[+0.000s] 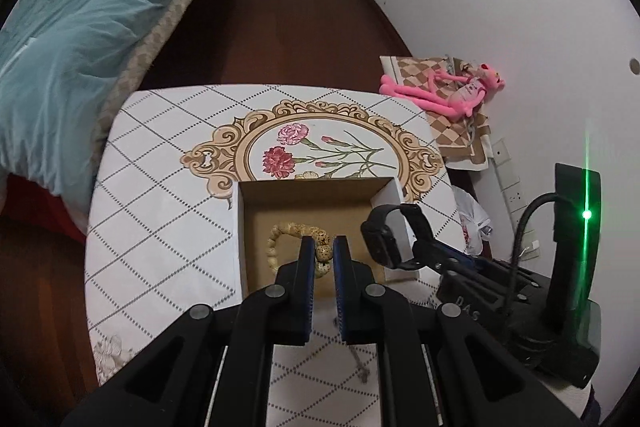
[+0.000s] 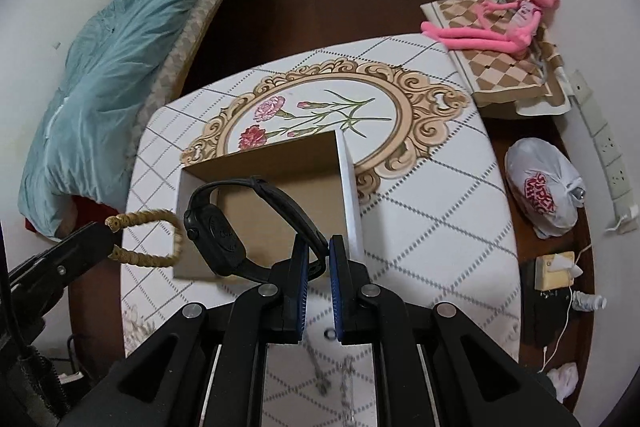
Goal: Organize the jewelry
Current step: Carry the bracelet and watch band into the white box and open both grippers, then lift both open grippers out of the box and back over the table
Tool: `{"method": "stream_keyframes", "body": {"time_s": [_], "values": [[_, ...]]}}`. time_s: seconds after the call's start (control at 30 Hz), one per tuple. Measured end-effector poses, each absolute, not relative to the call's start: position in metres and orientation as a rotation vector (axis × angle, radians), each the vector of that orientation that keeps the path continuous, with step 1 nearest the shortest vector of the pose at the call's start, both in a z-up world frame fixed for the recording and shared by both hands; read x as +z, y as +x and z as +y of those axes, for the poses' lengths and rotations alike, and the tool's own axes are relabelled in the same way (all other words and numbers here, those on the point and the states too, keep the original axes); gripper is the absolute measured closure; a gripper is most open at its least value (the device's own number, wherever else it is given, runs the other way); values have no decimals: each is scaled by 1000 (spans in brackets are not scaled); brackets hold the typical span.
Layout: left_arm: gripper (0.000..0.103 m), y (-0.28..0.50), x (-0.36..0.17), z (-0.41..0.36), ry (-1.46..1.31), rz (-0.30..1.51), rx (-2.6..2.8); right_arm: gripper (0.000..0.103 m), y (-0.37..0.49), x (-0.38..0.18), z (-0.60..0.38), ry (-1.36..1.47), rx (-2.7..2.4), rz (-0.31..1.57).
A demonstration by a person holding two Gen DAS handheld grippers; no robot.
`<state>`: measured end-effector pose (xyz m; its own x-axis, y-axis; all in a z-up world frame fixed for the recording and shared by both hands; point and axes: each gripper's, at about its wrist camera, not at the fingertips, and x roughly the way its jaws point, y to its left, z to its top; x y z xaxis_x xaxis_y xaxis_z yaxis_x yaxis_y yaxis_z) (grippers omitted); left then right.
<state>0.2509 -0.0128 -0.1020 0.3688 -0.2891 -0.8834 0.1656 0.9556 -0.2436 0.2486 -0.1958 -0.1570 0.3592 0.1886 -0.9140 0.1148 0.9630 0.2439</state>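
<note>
Here, a table (image 1: 168, 187) w/ a flower-print cloth carries an open cardboard box (image 1: 308, 199) near its middle. Above the box, the right gripper (image 2: 318, 259) has its jaws pinching the strap of a black watch (image 2: 216, 231), which hangs clear of the box floor. Left gripper (image 1: 323, 255) pinches a tan bead bracelet (image 1: 280, 231), its loop dangling over the box too. Chains (image 2: 340, 379), blurred, lie on the cloth btw the right gripper's arms.
</note>
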Motion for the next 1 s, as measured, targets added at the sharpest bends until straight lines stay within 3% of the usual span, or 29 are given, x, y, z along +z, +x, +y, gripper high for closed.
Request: {"method": "stream_keyframes", "body": {"time_s": [0.23, 0.33, 0.4, 0.47, 0.6, 0.63, 0.83, 1.0], "values": [[94, 281, -124, -3, -185, 1213, -241, 91, 281, -180, -185, 221, 58, 1270], [88, 286, -127, 4, -169, 1216, -200, 76, 288, -184, -181, 233, 89, 1293], [73, 286, -125, 8, -144, 1193, -168, 48, 288, -180, -178, 221, 97, 1282], [23, 282, -122, 15, -118, 1156, -127, 30, 286, -176, -175, 202, 96, 1275], [15, 272, -117, 24, -69, 1082, -62, 18, 277, -162, -168, 119, 77, 1233], [2, 271, -118, 26, -65, 1077, -57, 16, 273, -160, -166, 88, 62, 1222], [0, 249, -129, 26, -17, 1049, -8, 7, 253, -163, -165, -38, -25, 1195], [0, 234, -137, 25, -22, 1063, 4, 6, 240, -171, -172, -18, -45, 1202]]}}
